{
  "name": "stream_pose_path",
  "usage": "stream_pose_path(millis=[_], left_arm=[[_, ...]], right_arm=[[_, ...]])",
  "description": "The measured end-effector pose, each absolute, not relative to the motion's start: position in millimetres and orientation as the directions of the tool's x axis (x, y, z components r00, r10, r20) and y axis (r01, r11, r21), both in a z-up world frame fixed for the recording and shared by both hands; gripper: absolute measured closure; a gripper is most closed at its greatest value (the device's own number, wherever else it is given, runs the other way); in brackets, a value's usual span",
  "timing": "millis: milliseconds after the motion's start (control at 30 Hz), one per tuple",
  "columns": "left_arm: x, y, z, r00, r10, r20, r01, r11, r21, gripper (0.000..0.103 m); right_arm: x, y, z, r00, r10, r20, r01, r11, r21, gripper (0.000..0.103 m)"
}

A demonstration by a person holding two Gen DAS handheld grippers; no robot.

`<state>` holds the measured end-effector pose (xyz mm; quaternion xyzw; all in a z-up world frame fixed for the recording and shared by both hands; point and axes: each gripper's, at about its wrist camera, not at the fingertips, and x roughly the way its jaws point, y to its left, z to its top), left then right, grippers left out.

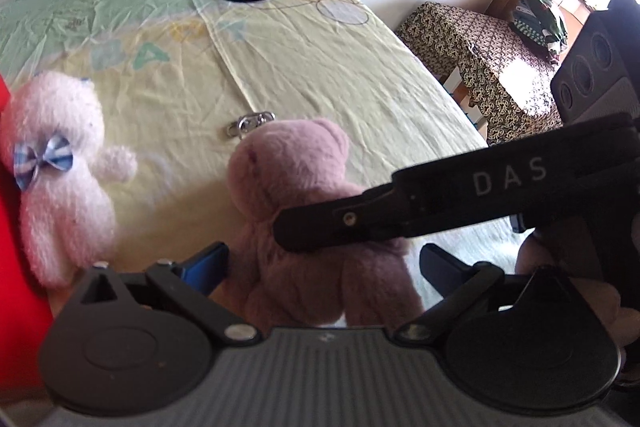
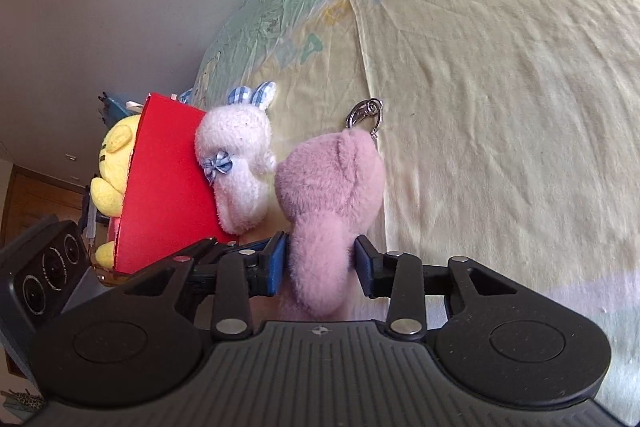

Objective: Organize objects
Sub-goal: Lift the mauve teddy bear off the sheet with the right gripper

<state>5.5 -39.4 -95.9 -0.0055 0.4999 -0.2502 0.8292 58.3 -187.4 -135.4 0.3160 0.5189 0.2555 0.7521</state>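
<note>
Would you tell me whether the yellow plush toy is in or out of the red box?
In: the yellow plush toy sits behind the red box wall.

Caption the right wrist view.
Right gripper clamps pink bear beside white bear and red box.

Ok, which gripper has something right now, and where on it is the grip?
The right gripper pinches the pink plush bear around its lower body. The left gripper is open around the bear, holding nothing.

Mauve-pink plush bear [image 2: 332, 195], white plush [image 2: 240, 163] with blue gingham bow [image 2: 218, 163], red box [image 2: 168, 183], yellow plush [image 2: 110, 171], pale yellow-green sheet [image 2: 500, 87]
</note>
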Motion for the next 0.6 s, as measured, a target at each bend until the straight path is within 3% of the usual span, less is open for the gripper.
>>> stream_pose_path(millis=[167, 367, 600], left_arm=[[6.9, -41.0, -96.8, 0.37, -0.425, -0.826, 0.409, 0.873, -0.266, 0.004], [3.8, -43.8, -93.9, 0.371, -0.43, -0.823, 0.426, 0.866, -0.261, 0.013], [-5.2, -47.5, -90.4, 0.383, -0.431, -0.817, 0.442, 0.862, -0.248, 0.015]], right_arm=[[62.5, -189.3, -138.9, 0.311, 0.724, -0.616, -0.045, 0.659, 0.751, 0.064], [55.2, -193.9, -131.3, 0.295, 0.705, -0.645, -0.073, 0.689, 0.721, 0.06], [47.8, -197.3, -125.8, 0.295, 0.692, -0.659, -0.076, 0.704, 0.706, 0.064]])
